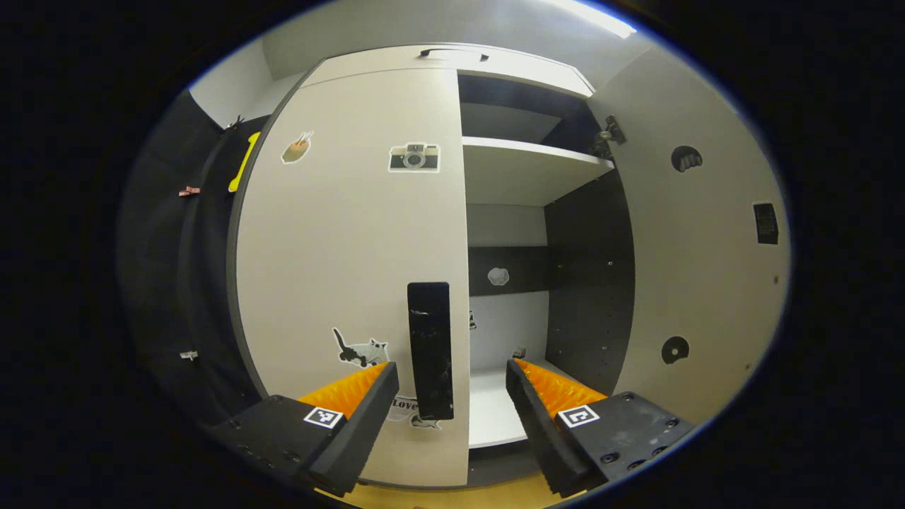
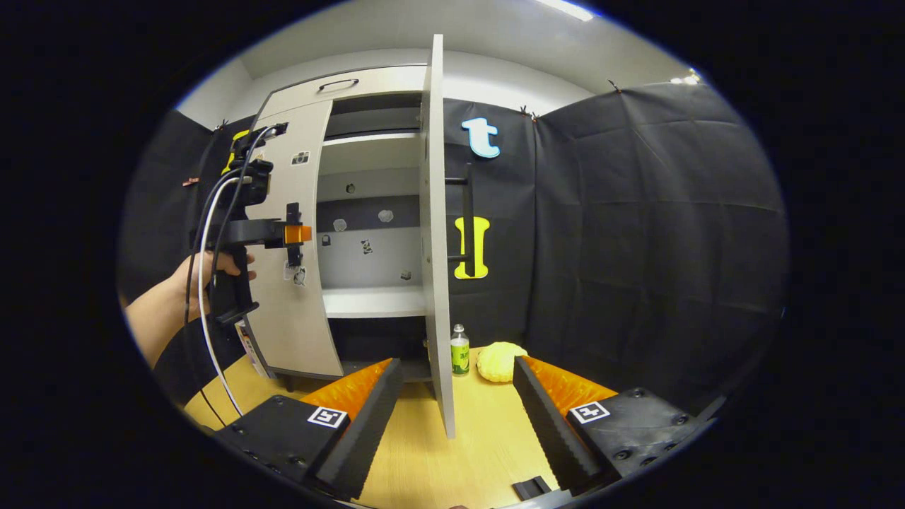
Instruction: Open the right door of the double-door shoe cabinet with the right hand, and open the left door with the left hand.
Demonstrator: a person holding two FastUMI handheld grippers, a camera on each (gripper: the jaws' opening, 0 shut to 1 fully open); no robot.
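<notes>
1. Closest to your lens in the left gripper view: your left gripper (image 1: pixel 452 396) has its fingers spread wide, with the black bar handle (image 1: pixel 430 350) of the left door (image 1: pixel 346 268) sitting between them. Neither finger touches it as far as you can see.
2. That left door looks closed, or close to it. Stickers on it: a camera (image 1: pixel 413 157), a cat (image 1: pixel 360 350), and a few others.
3. The right door (image 1: pixel 707 240) is swung wide open, so you see its inner face, the white shelf (image 1: pixel 530 166) and the dark inside wall (image 1: pixel 590 283) of the shoe cabinet (image 1: pixel 488 60).
4. In the right gripper view, your right gripper (image 2: pixel 458 406) is also wide open, holding nothing, hovering above the wooden table (image 2: pixel 474 452) with the open right door's edge (image 2: pixel 437 233) dead ahead.
5. That door's own black handle (image 2: pixel 466 215) sticks out on its far side.
6. Same view, off left: your hand (image 2: pixel 205 279) holds the left gripper up at the left door's handle.
7. Behind the open door, a small green-labelled bottle (image 2: pixel 459 350) and a yellow lumpy thing (image 2: pixel 500 361) sit on the table, near each other.
</notes>
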